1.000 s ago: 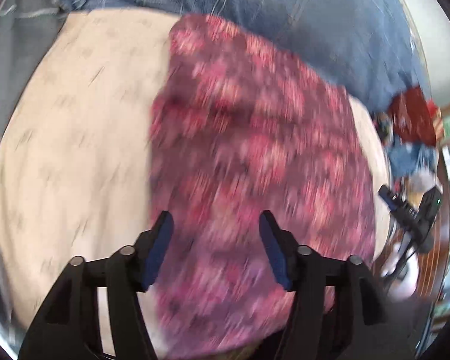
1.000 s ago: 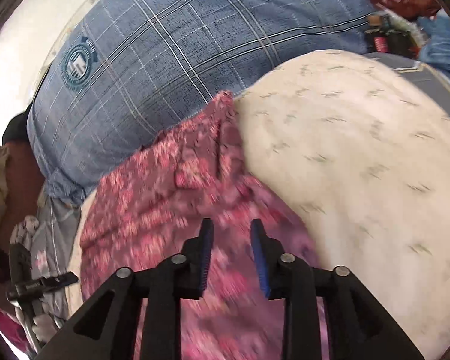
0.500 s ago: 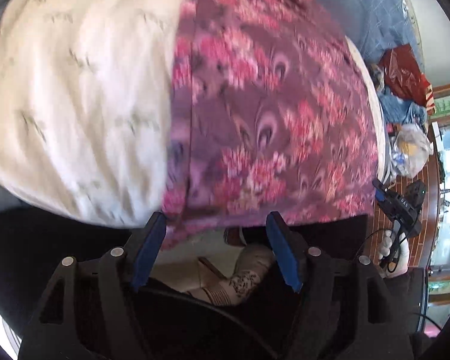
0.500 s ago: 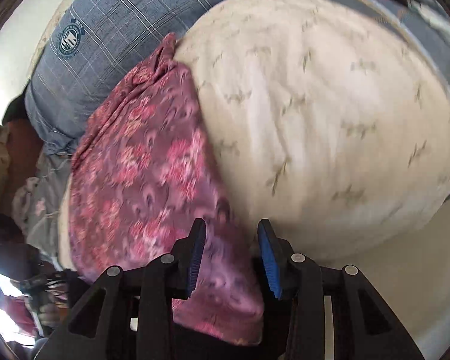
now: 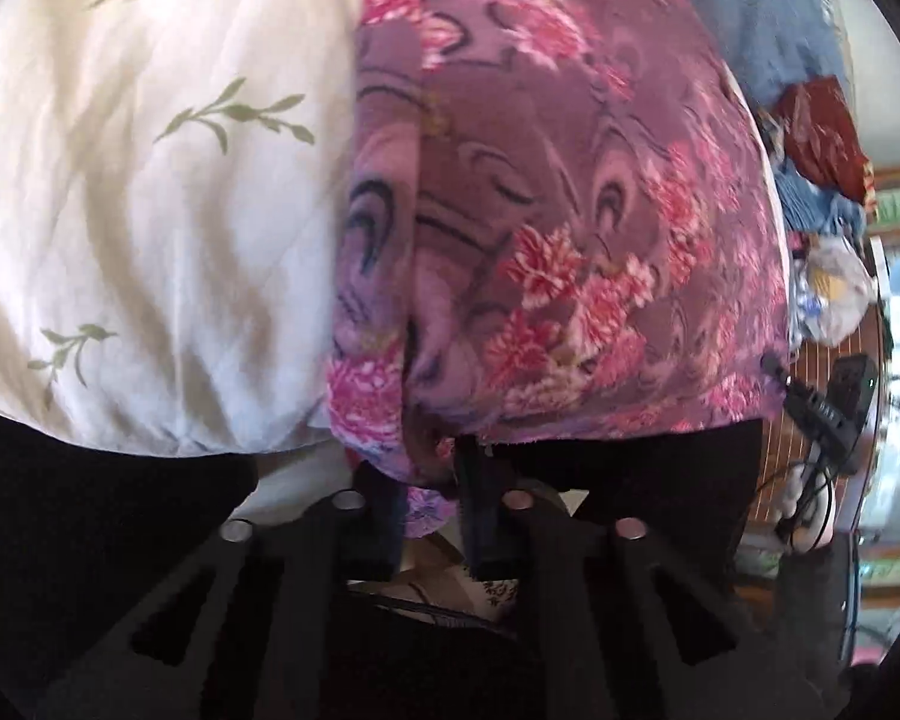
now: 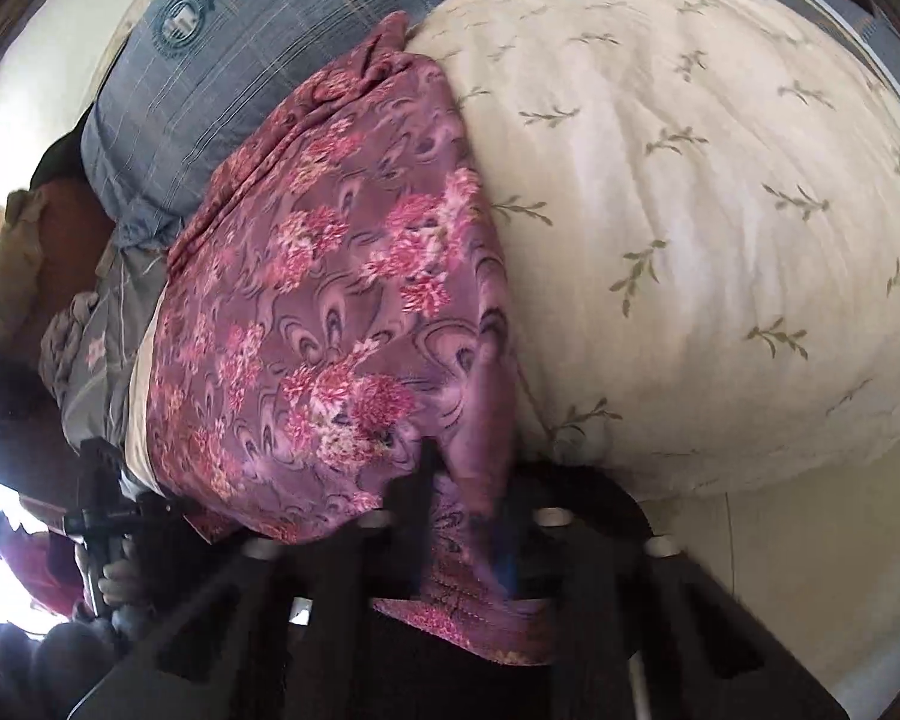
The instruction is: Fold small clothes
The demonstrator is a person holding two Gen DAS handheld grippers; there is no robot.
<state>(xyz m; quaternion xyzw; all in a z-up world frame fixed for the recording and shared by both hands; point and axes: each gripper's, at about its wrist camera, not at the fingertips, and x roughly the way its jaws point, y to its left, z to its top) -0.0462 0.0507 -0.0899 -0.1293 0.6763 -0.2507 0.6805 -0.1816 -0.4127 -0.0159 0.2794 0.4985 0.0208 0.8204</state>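
A purple garment with pink flowers (image 5: 558, 228) lies spread over a cream quilt with green sprigs (image 5: 150, 192), its near hem hanging over the quilt's edge. My left gripper (image 5: 429, 498) is shut on one near corner of that hem, cloth bunched between its blue pads. In the right wrist view the same garment (image 6: 330, 312) runs away from me beside the quilt (image 6: 690, 210), and my right gripper (image 6: 459, 516) is shut on the other near corner, with a flap of cloth hanging below the jaws.
A blue checked pillow (image 6: 258, 42) lies at the far end behind the garment. Piled clothes and bags (image 5: 822, 138) sit at the right in the left wrist view. The other hand-held gripper (image 5: 828, 408) shows at the right edge. Pale floor (image 6: 810, 540) lies below the quilt's edge.
Both grippers came down and back to the garment's near hem and went from open to shut on its corners. The blur has cleared.
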